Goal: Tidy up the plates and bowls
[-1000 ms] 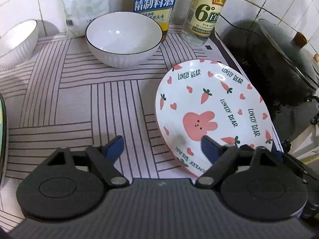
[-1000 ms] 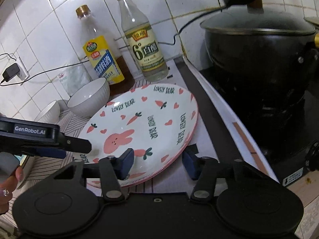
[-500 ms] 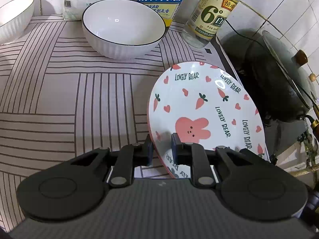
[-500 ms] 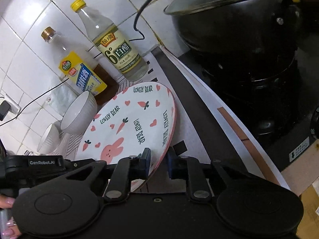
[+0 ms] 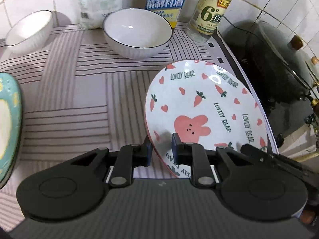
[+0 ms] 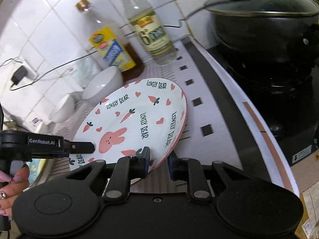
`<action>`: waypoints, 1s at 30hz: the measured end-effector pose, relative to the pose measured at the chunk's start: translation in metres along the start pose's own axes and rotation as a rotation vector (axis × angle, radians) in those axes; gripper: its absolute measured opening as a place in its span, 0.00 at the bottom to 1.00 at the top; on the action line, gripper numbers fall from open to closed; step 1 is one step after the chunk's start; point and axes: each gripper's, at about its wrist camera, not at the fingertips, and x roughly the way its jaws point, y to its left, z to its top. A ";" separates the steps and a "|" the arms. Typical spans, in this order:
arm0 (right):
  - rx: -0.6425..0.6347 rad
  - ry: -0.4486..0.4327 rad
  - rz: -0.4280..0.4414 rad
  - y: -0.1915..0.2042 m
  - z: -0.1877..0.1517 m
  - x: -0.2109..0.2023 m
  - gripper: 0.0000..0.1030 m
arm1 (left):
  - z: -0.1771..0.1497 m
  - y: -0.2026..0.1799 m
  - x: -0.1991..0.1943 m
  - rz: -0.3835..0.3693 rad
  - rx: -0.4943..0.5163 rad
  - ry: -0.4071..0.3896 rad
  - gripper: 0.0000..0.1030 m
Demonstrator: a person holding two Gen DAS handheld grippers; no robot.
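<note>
Now both grippers clamp the rabbit plate (image 5: 199, 107) at its near rim: the left gripper (image 5: 160, 149) and the right gripper (image 6: 158, 160) each pinch it between closed pads. Tilted, the plate sits near the counter's (image 5: 65, 99) right edge, beside the black pot (image 6: 265, 45); 2 white bowls (image 5: 137, 32) stand toward the back edge.

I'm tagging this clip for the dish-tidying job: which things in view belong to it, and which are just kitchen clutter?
Part of the job:
- bunny plate, its rim pinched by the left hand-held gripper and the right hand-held gripper
- large white bowl
- small white bowl
- teal plate

Lying about:
- cooking wine bottle
- vinegar bottle
- black pot
- white packet
</note>
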 end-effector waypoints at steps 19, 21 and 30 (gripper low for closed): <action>-0.186 0.052 0.233 0.107 0.012 -0.028 0.23 | -0.053 0.035 -0.131 0.096 -0.054 -0.206 0.17; -0.212 0.054 0.248 0.121 0.012 -0.026 0.23 | -0.053 0.042 -0.132 0.102 -0.076 -0.219 0.17; -0.316 0.113 0.350 0.186 0.008 0.002 0.24 | -0.060 0.101 -0.155 0.167 -0.157 -0.244 0.19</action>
